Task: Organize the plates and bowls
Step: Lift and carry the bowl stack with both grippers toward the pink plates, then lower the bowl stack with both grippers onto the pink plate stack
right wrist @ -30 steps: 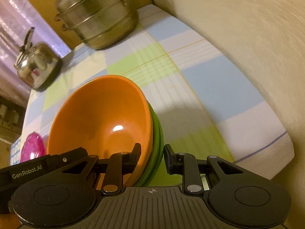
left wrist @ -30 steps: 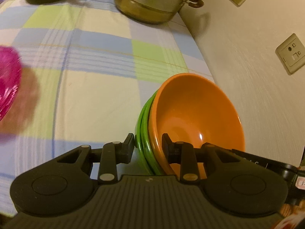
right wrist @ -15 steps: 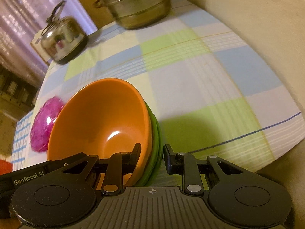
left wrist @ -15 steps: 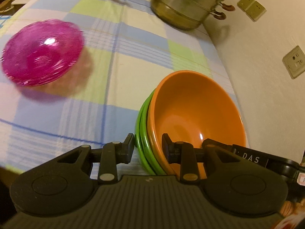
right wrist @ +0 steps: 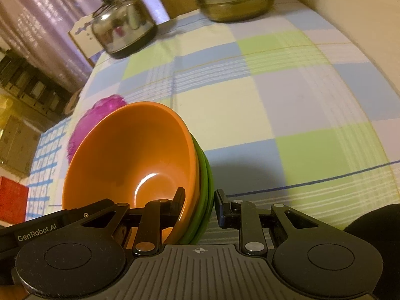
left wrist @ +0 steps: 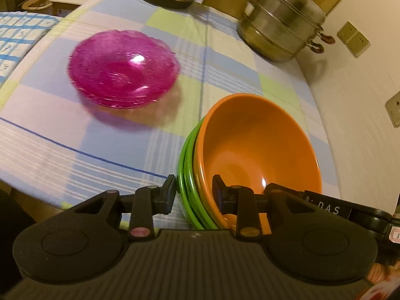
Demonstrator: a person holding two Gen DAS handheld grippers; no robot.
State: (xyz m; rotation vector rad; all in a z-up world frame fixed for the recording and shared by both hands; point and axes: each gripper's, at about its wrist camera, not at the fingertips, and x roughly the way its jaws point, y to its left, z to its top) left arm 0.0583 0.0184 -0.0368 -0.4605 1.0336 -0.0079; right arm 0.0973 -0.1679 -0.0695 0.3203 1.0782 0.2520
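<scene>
A stack of bowls, an orange bowl (left wrist: 255,150) nested in green bowls (left wrist: 187,175), hangs tilted above the table, held from both sides. My left gripper (left wrist: 193,190) is shut on the stack's rim, one finger inside the orange bowl, one outside the green. My right gripper (right wrist: 200,200) is shut on the opposite rim of the same stack; the orange bowl (right wrist: 130,160) and green bowls (right wrist: 206,187) show there. A pink glass plate stack (left wrist: 122,67) lies on the table to the left, partly hidden in the right wrist view (right wrist: 100,112).
A checked tablecloth (left wrist: 50,137) covers the table. A steel steamer pot (left wrist: 280,25) stands at the back by the wall. A steel kettle (right wrist: 122,27) stands at the back left. The wall with sockets (left wrist: 392,107) runs along the right.
Both grippers have carried the bowl stack back and to the left, toward the table's near edge. The pink plate stack has come fully into the left wrist view.
</scene>
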